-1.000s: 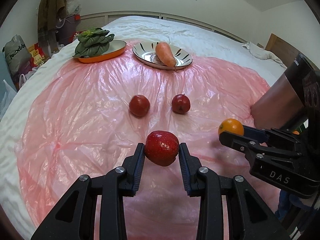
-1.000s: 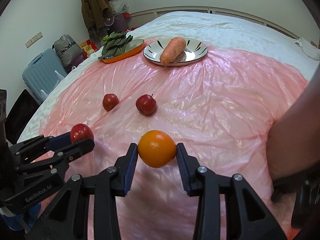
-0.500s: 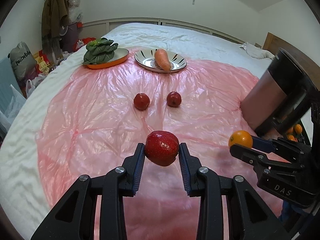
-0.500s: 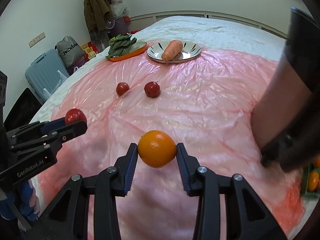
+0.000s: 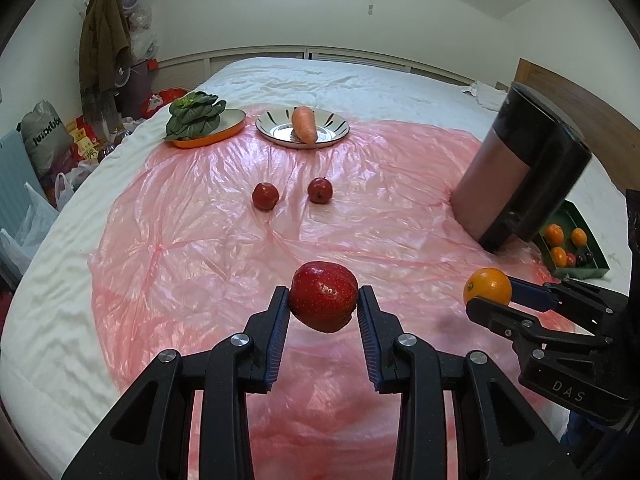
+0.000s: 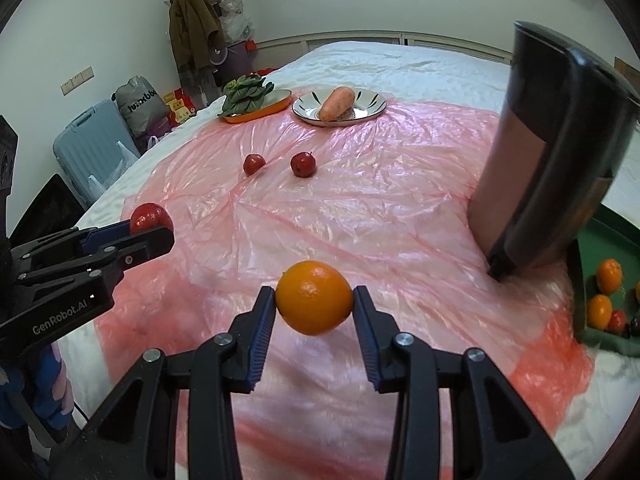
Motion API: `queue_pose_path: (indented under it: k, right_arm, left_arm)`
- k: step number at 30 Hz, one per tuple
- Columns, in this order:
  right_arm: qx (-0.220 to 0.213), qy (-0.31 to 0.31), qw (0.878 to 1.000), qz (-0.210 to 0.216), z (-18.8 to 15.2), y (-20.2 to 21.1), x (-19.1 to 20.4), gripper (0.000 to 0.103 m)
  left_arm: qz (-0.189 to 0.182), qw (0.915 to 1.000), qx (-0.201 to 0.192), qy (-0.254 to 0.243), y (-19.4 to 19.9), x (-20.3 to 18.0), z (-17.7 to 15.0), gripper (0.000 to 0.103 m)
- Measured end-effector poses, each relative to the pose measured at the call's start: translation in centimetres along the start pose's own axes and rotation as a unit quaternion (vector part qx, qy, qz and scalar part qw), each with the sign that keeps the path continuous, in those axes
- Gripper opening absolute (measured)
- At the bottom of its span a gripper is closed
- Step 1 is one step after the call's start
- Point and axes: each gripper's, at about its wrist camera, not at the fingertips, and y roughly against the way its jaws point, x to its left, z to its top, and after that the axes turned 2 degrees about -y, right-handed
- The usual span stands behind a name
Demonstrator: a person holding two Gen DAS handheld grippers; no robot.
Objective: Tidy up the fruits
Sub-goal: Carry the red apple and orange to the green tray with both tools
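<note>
My left gripper [image 5: 323, 309] is shut on a large red apple [image 5: 323, 300] and holds it above the pink plastic sheet [image 5: 200, 220]. My right gripper [image 6: 314, 303] is shut on an orange [image 6: 314, 297], also held above the sheet. Each gripper shows in the other view: the right one with its orange [image 5: 488, 286], the left one with its apple [image 6: 150, 218]. Two small red apples [image 5: 265, 196] [image 5: 320, 189] lie on the sheet further back. A green tray [image 6: 612, 240] at the far right holds several oranges and small dark fruits.
A tall dark and pink container [image 5: 520, 176] stands on the sheet at the right, beside the tray. At the back a striped plate [image 5: 332, 128] holds a carrot [image 5: 304, 124]; an orange dish [image 5: 228, 130] holds leafy greens [image 5: 194, 116]. Bags and a suitcase [image 6: 92, 148] stand left of the bed.
Both grippers have risen and drawn back from the bed, each still holding its fruit. The dark container and the green tray have come into view at the right.
</note>
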Motion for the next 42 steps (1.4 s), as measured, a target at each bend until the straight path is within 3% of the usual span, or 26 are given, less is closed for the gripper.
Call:
queue_pose_path:
  k: [23,32,42]
  right_arm:
    - [-0.031,-0.026,0.999,-0.012,-2.6,5.2,-3.2,0.053]
    - [-0.048,-0.038,0.997,-0.043,-3.9,8.6,-7.6,0.053]
    - [-0.061,-0.075,0.991,-0.091,-5.4,12.3,-15.7,0.053]
  left_arm:
    - [0.004,0.9991,-0.013,-0.041,3.2,-5.3,-0.4,0.030]
    - [-0.019,0.9979,0.001,-0.063,3.1,-10.7,-0.5,0.030]
    - [-0.069,0.9915,0.023,-0.108,2.1,-19.8,-0.2,0.030]
